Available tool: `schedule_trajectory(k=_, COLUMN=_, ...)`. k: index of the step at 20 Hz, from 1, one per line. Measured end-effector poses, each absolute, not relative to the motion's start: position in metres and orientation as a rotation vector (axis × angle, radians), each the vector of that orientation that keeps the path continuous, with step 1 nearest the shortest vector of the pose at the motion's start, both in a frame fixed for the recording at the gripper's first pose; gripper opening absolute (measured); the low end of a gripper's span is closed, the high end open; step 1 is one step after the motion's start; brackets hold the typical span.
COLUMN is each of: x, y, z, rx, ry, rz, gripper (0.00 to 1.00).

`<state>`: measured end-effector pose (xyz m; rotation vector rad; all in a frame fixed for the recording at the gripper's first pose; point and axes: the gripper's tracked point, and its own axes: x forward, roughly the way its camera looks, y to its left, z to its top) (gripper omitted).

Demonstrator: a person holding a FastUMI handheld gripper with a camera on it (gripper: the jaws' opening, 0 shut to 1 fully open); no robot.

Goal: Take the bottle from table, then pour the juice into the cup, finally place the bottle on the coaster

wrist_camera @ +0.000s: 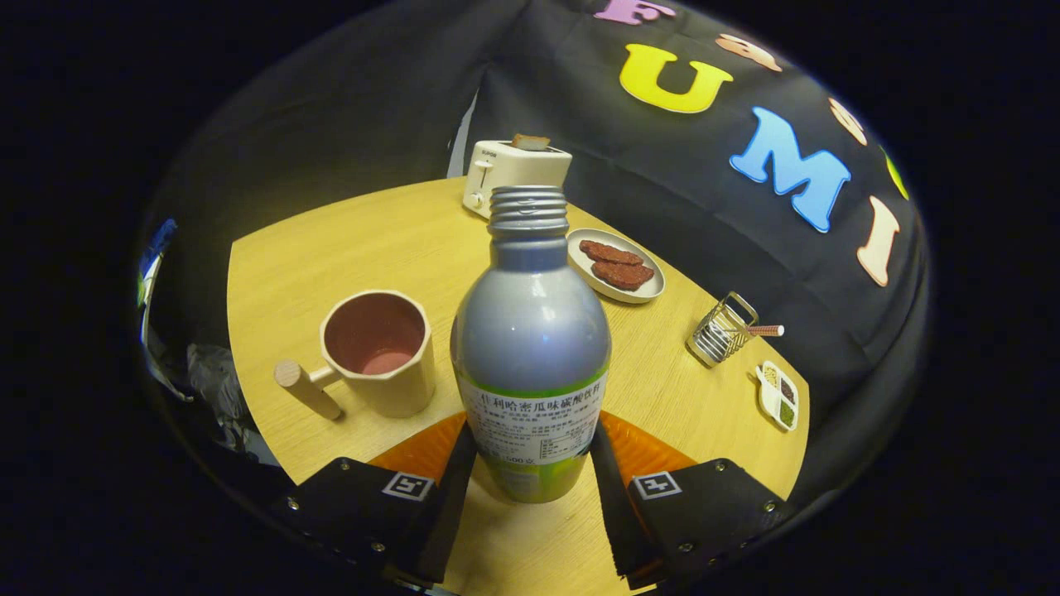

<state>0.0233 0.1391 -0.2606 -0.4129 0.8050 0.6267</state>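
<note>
The gripper (530, 480) is clamping both fingers on the glossy round-shouldered bottle (531, 348), standing upright, uncapped, over the ribbed orange coaster (654, 451). Just beside it the faceted cup (379, 349) is sitting, beyond it an oval plate (617, 266) toward the wooden table's (331, 248) far edge.

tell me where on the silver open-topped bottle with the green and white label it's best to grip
Grip the silver bottle low on its straight, labelled body, coming in level from the near side, as the gripper does now: one finger sits on each side of the label. The body is widest and parallel-sided there, while the shoulder tapers to a narrow threaded neck. The bottle stands upright with no cap, so a level hold seems safest.
</note>
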Motion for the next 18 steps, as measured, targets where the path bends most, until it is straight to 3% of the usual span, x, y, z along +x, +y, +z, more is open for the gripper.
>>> schedule_trajectory(k=11, x=0.069, y=0.152, z=-0.257, rx=-0.132, ry=0.687, rz=0.595, gripper=0.73)
schedule_trajectory(k=18, x=0.106, y=0.150, z=-0.269, rx=-0.146, ry=0.602, rz=0.532, gripper=0.74)
